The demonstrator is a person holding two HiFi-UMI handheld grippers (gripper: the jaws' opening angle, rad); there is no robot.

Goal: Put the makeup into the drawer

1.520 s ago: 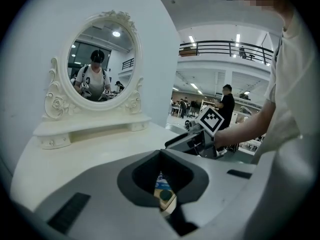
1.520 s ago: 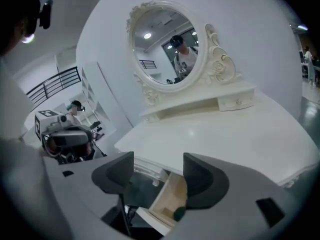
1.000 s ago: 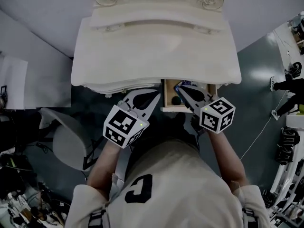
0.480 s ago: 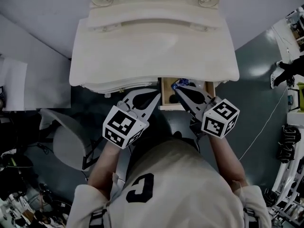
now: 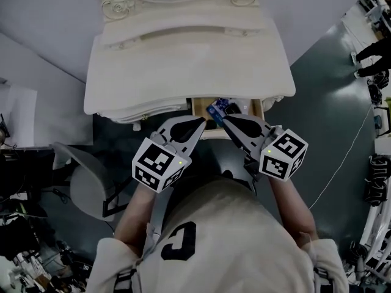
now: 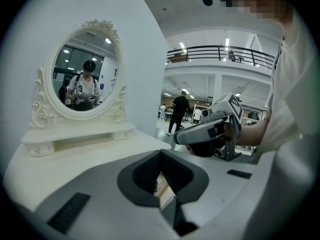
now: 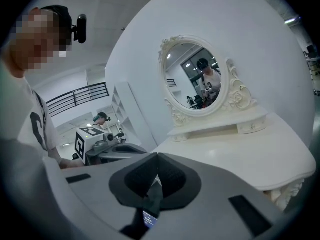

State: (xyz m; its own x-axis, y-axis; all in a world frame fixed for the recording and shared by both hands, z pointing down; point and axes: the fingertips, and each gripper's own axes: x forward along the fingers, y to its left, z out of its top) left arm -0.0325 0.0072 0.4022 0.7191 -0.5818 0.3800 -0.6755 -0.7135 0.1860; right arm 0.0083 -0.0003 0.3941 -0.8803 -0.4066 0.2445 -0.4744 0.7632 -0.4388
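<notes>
In the head view, the makeup (image 5: 215, 110) lies in the open drawer (image 5: 195, 112) that juts out under the white tabletop (image 5: 183, 72), just above mid-frame. It is a small flat pack with a blue face, and the dark rounded pieces beside it are too small for me to make out. I judge it light, stiff and smooth-skinned, so likely to slip; I would pinch it across its narrow edges near the middle. My left hand-held gripper (image 5: 201, 122) and right hand-held gripper (image 5: 225, 119) hover at the drawer's front edge. In the left gripper view, my tips are pressed together on nothing, with drawer wood showing through the hollow. In the right gripper view, the tips are likewise pressed together and empty, and a scrap of blue print shows low through the gap.
</notes>
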